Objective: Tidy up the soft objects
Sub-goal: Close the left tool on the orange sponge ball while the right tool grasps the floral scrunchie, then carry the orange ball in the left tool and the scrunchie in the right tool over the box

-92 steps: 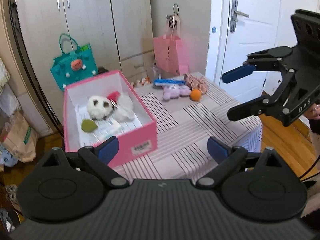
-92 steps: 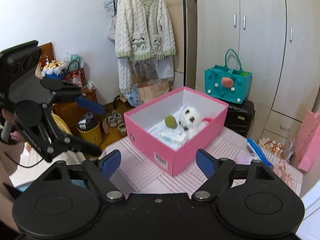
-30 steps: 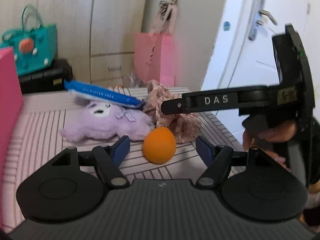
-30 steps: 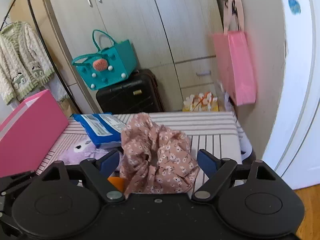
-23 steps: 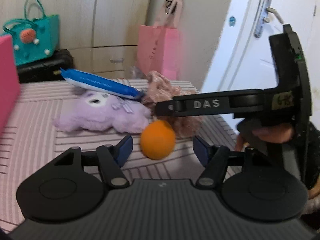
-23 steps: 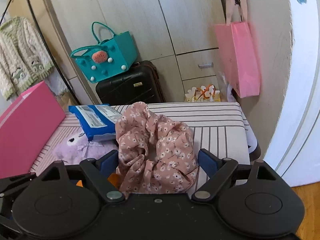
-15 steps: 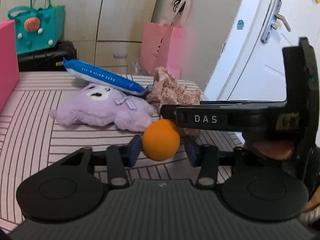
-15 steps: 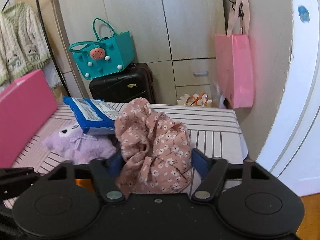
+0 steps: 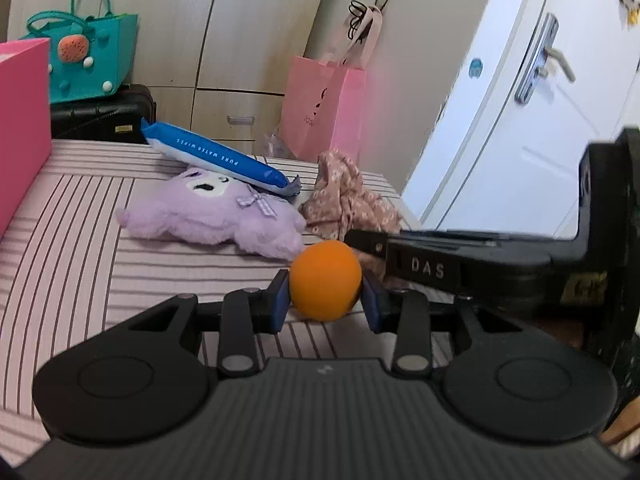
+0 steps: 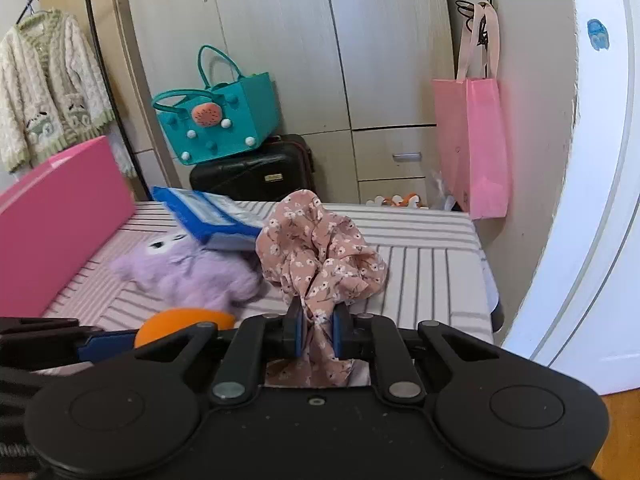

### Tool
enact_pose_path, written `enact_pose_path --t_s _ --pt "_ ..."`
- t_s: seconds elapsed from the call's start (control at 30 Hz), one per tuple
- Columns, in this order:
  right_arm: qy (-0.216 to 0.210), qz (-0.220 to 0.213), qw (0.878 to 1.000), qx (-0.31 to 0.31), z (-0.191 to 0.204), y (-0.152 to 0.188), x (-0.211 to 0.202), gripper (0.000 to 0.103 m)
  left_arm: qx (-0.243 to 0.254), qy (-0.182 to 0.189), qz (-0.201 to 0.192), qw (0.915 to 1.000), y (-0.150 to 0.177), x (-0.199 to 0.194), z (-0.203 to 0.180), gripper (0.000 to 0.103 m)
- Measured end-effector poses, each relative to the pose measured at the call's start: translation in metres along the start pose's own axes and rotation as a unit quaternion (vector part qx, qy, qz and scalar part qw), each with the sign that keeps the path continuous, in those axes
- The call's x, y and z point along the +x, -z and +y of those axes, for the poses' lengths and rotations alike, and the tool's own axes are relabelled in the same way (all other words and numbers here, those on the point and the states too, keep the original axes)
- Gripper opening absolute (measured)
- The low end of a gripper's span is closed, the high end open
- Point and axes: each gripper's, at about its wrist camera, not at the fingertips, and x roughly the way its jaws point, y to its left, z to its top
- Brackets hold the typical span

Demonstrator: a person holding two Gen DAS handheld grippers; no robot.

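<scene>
An orange ball [image 9: 324,280] sits between the blue pads of my left gripper [image 9: 324,298], whose jaws are closing and press on both its sides. A pink floral fabric bundle [image 10: 320,252] lies on the striped table [image 9: 80,260]. My right gripper [image 10: 316,332] is closing its jaws on the bundle's near edge, pinching the cloth tight. The right gripper's black body [image 9: 440,264] reaches in just right of the ball. Behind lie a purple plush toy [image 9: 208,212] and a blue wipes pack [image 9: 216,156] resting on it.
A pink box [image 10: 60,216] stands on the table's left side. Beyond the table are a teal bag [image 10: 216,120] on a black suitcase [image 10: 256,176], a hanging pink bag [image 10: 472,144], wardrobe doors and a white door [image 9: 520,120] at right.
Both grippers have gone from open to shut, the left on the orange ball and the right on the floral fabric. The ball is now lifted slightly off the table.
</scene>
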Motion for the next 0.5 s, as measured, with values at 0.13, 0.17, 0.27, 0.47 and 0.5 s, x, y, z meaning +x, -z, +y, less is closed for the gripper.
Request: enact_pose_path --t_s 0.13,0.17,0.27,0.47,0.5 --pt "-0.002 -0.001 1.0 0.007 0.008 0.008 -0.015 0.016 0.007 -0.004 -0.006 0.9999 0.002 -0.012 0.0 0.036" --pt "-0.003 -0.003 1.0 0.011 0.009 0.01 -0.019 0.017 0.008 -0.002 -0.002 1.0 0.002 -0.016 0.001 0.036" --pt "-0.031 -0.01 0.998 0.046 0.008 0.018 -0.037 0.017 -0.001 0.003 0.0 1.0 0.001 -0.029 0.008 0.036" --pt "-0.037 -0.01 0.997 0.074 0.025 0.038 -0.064 0.018 0.001 -0.001 -0.013 0.9999 0.0 -0.064 0.017 0.036" --pt "-0.038 -0.006 0.996 0.078 0.03 0.041 -0.067 0.018 0.0 -0.003 -0.012 0.9999 0.0 -0.069 0.019 0.036"
